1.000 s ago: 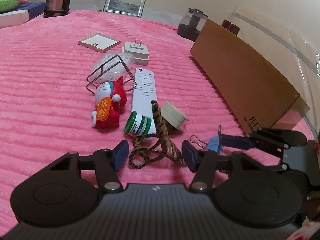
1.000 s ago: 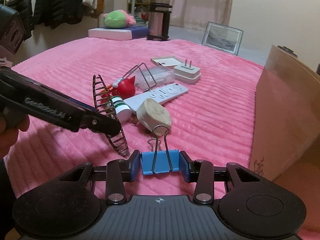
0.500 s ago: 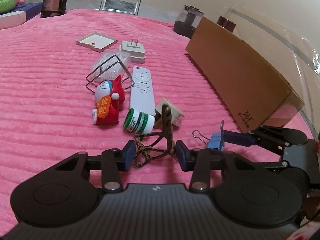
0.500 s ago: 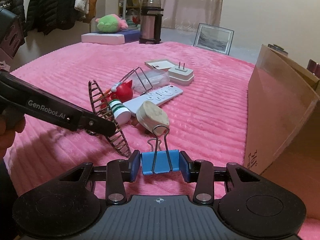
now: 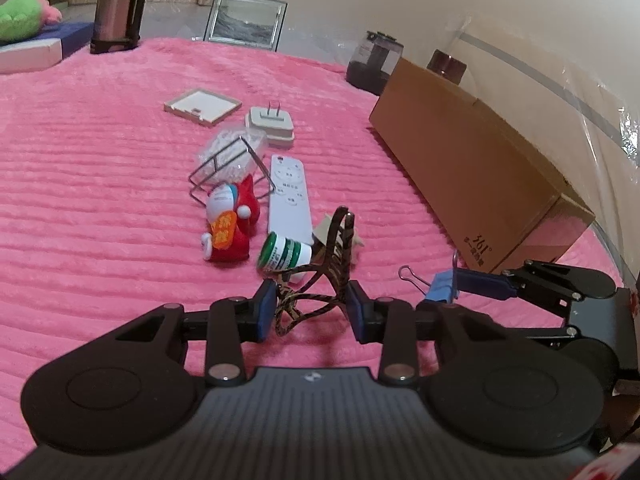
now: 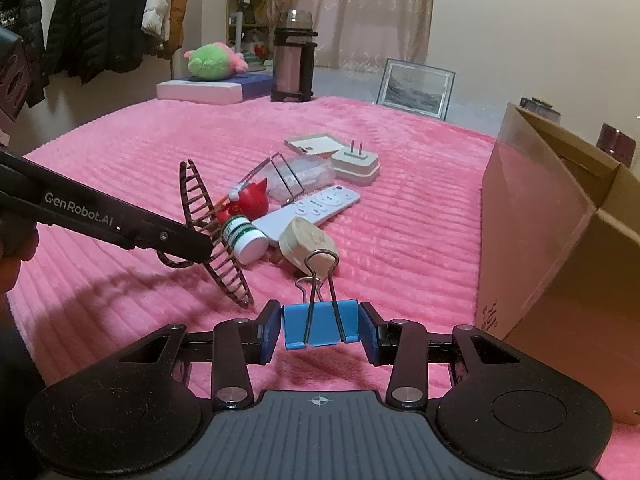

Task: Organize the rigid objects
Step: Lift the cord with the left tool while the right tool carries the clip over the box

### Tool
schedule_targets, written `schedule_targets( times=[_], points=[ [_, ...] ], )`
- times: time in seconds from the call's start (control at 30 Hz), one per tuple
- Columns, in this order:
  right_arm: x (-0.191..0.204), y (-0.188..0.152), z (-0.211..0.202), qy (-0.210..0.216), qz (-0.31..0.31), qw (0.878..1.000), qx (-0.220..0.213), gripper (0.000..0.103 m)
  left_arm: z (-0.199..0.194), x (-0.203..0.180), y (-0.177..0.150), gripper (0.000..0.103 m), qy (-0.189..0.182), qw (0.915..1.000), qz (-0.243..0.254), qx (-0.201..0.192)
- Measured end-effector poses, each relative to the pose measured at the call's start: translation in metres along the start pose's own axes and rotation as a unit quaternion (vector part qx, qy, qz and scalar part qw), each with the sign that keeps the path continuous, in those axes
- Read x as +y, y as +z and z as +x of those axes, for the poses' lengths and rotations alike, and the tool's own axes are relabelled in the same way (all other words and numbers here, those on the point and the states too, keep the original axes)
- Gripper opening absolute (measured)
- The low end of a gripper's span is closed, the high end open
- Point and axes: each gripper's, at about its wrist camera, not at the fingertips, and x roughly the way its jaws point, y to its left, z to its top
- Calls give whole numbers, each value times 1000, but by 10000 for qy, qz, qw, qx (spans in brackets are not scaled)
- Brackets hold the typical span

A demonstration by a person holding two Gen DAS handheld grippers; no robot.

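Observation:
A brown tortoiseshell hair claw clip (image 5: 340, 248) stands between the blue pads of my left gripper (image 5: 312, 308). The jaws are closing and both pads press on the clip's looped handles. In the right wrist view the hair clip (image 6: 228, 276) hangs clear of the pink blanket from that gripper (image 6: 196, 246). My right gripper (image 6: 320, 330) is shut on a blue binder clip (image 6: 320, 326) whose wire handles point forward. The binder clip (image 5: 442, 286) also shows at the right of the left wrist view.
An open cardboard box (image 6: 540, 220) stands to the right on the pink bed. Ahead lie a white remote (image 5: 289, 200), a red cat figurine (image 5: 230, 224), a green-and-white bottle (image 5: 284, 256), a round cream case (image 6: 306, 242), a wire stand (image 5: 228, 168) and a plug adapter (image 5: 270, 124).
The left jaws narrowed from wide apart onto the hair clip and raised it off the blanket. The right gripper rose slightly, still holding the binder clip.

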Motion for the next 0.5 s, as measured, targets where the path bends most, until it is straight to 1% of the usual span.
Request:
schedule_targets(
  times=[0.33,0.5],
  points=[
    [9,23,-29,-107,-87,9991,-398,38,-35,-11,22,32,23,9992,173,-366],
    [7,39,-51,-217,-28,9975,-675,38,-52,-24,42,32,-118,9974,413,-577]
  ],
)
